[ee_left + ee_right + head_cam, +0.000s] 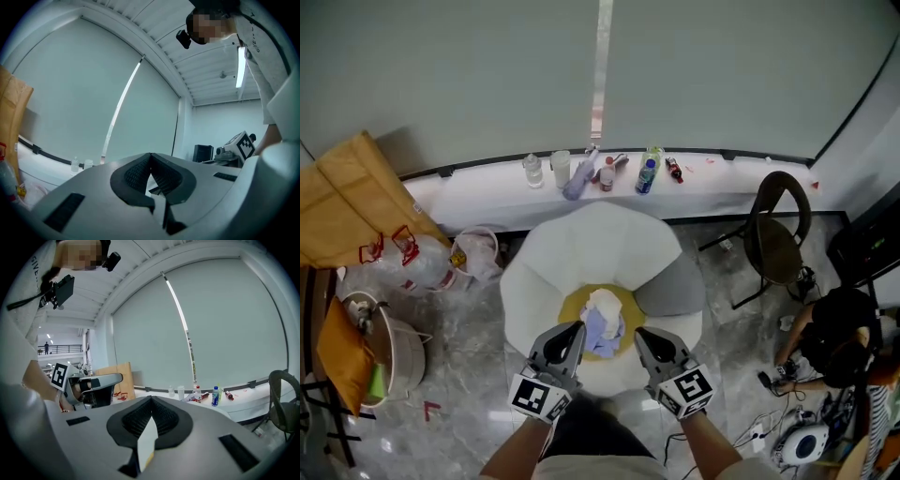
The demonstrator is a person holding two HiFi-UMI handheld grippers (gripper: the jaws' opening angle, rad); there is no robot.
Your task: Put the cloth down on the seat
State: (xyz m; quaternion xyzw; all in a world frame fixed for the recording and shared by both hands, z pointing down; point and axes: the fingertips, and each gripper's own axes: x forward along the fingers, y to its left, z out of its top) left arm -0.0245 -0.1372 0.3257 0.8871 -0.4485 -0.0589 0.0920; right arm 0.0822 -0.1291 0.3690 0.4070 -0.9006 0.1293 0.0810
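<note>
A crumpled cloth (602,323) in white, lavender and yellow hangs over the middle of the round white seat (581,248). It sits between my two grippers at the seat's near edge. The left gripper (578,328) has its jaws together, and a pale strip of the cloth (159,206) shows between its pads. My right gripper (638,332) is also shut, with a white and yellow edge of the cloth (146,441) pinched between the pads. Each gripper view looks level across the room and catches the other gripper's marker cube.
A grey cushion (670,286) lies on the seat's right side. Behind the seat, a white ledge (487,197) carries bottles and cups. A dark chair (778,234) and a person sitting on the floor (839,337) are at right. Bags, a bucket (394,352) and cardboard stand at left.
</note>
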